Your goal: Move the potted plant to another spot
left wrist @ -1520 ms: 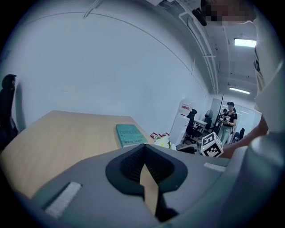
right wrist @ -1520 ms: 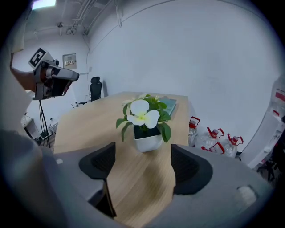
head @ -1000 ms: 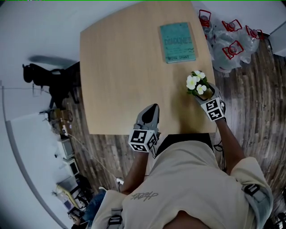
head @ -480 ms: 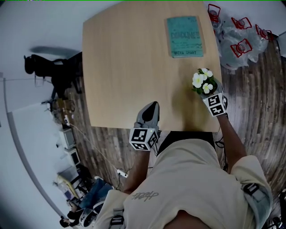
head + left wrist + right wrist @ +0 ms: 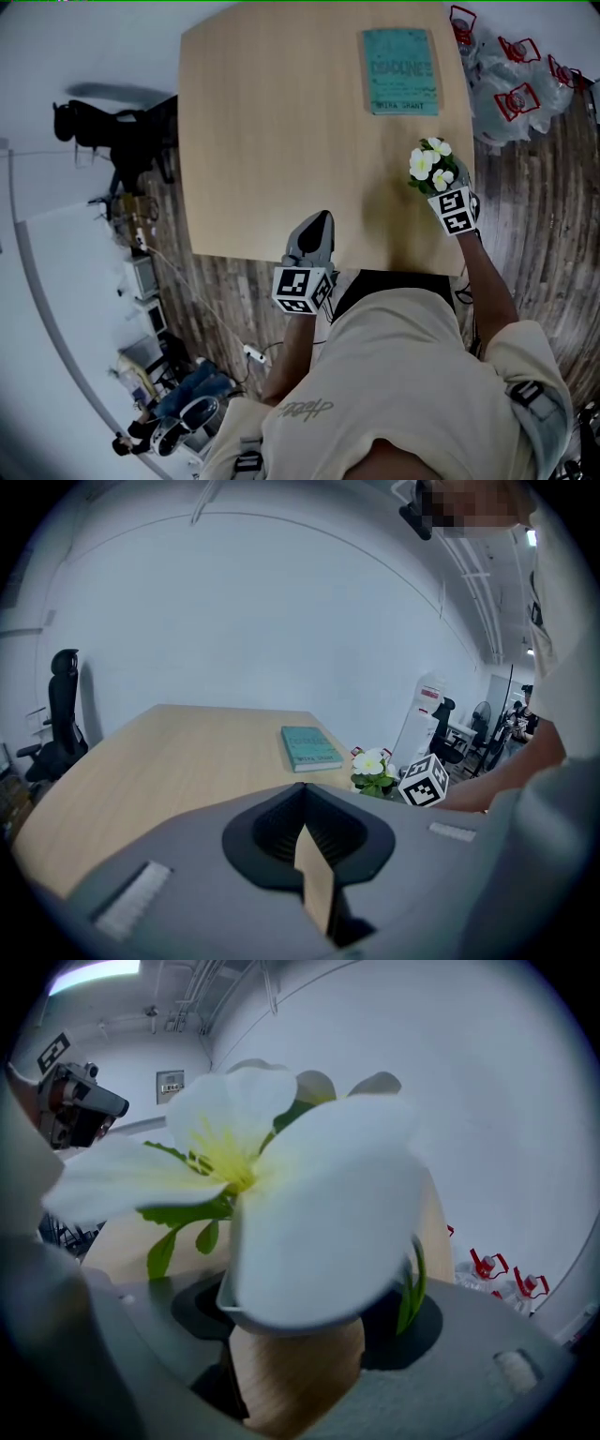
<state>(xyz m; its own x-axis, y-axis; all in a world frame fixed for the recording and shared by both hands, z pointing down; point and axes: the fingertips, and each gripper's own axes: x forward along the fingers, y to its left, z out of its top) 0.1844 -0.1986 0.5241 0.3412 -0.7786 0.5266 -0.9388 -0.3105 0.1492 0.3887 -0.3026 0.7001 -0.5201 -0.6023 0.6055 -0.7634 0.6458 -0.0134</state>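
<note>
Potted plant (image 5: 431, 167) sits at desk (image 5: 272, 131) right edge, near book (image 5: 400, 70), per head view. Only right gripper view shows right tongs (image 5: 300, 1335) just been closing, clamped on its pot. Left tongs (image 5: 305, 799) together, empty.

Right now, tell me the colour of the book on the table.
The book is teal, clearest in the head view.
</note>
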